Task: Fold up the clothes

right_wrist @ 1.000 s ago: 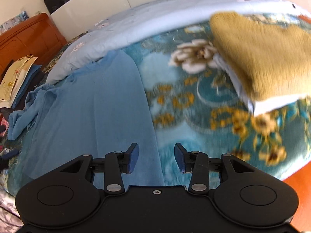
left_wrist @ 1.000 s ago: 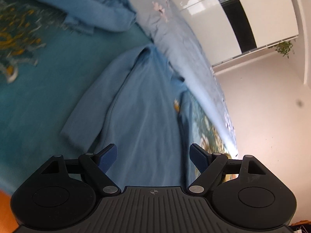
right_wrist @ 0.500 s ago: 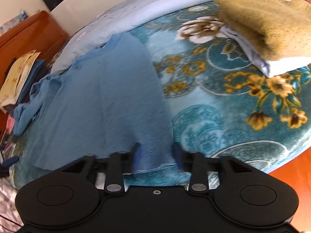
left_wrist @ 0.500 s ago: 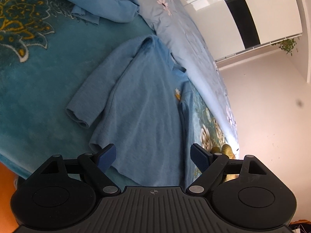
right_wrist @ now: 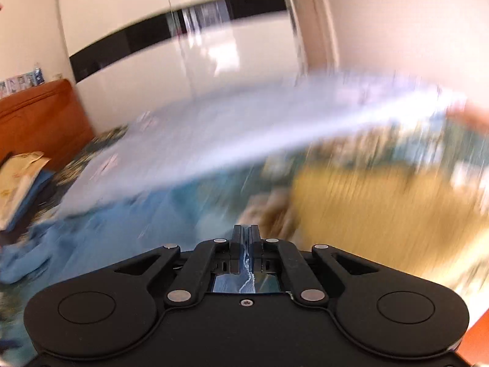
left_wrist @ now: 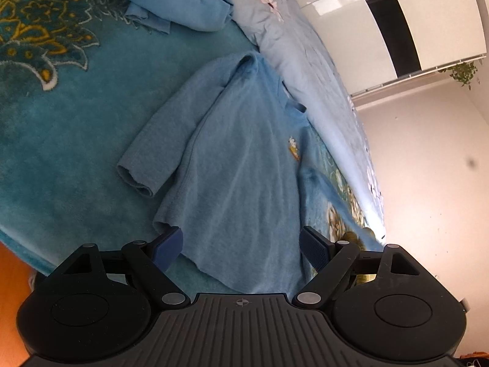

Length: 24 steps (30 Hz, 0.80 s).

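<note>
The blue sweater (left_wrist: 241,165) lies spread on the bed (left_wrist: 55,128), one sleeve doubled across its body, most folding seemingly left; the left tool (left_wrist: 240,246) gapes above its hem, the right tool (right_wrist: 245,250) pinches blue cloth.

Left wrist view is sharp and evenly lit by soft daylight; the blue sweater (left_wrist: 244,165) shows its knit texture clearly. Glare bounces off the glossy wardrobe doors (left_wrist: 351,30) up top, and a dark smudge (left_wrist: 472,163) sits on the pale wall. Fisheye bending curves the bed blanket (left_wrist: 61,122) hard toward the edges, corners going black. Right wrist view is heavily motion-blurred: the bedding and a yellow patch (right_wrist: 382,214) smear into streaks, only the right gripper (right_wrist: 245,244) body stays crisp. Bright reflections streak the white wardrobe (right_wrist: 214,55) there too.
</note>
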Tool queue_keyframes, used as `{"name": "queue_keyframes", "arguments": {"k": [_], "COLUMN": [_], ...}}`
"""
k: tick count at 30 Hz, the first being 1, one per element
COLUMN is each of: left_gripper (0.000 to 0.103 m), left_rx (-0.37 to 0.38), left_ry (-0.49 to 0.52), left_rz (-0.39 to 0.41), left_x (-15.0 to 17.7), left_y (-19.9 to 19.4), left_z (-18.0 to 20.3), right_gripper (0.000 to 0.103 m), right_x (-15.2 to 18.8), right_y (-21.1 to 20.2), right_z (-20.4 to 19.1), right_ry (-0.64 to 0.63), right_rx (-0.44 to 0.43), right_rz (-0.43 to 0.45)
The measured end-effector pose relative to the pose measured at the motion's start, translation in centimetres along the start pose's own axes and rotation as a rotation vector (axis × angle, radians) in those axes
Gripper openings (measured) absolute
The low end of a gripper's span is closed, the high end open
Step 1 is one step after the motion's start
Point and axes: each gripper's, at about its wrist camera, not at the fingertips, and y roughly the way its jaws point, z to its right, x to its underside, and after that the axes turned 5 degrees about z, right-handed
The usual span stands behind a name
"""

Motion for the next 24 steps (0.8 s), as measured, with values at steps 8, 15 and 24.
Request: {"name": "queue_keyframes", "arguments": {"k": [8,15,24], "left_gripper": [0.083,0.084,0.084], "left_rx": [-0.005,-0.003,0.002], "left_ry": [-0.009,-0.032,-0.06], "left_rz": [-0.023,-0.038,-0.052], "left_x": [-0.3,-0.7,-1.3], "left_y": [1.2,1.8,2.4], "left_z": [-0.4,-1.3,-2.5], "right_gripper": [0.001,0.001,0.001], "right_x": [-9.3,-9.7,-9.1], "right_y": [3.6,6.2,5.6], "right_z": [0.6,-3.1,-12.7], "right_ry": [-0.232,-0.298,-0.348], "right_rx": [0.194,0.125,-0.111], "right_rz": [0.138,0.099,0.097]}}
